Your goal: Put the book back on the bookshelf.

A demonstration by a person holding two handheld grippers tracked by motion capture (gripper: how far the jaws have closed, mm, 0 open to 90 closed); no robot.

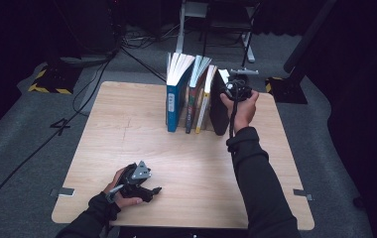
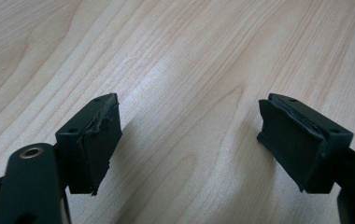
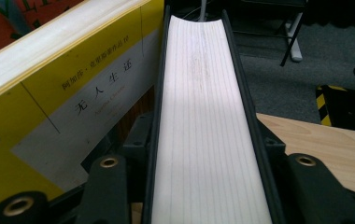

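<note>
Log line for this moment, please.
right hand-held gripper: shut on black-covered book | left hand-held gripper: open, over wooden table

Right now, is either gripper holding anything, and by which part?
The right gripper clamps the black-covered book across its covers at the page edge. The left gripper holds nothing, open over the wooden table.

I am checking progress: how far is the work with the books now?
Done: three books stand in a row beside the black book. In hand: the right tool clamps that black book. Left: where it goes cannot be told; the left tool rests open on the table.
</note>
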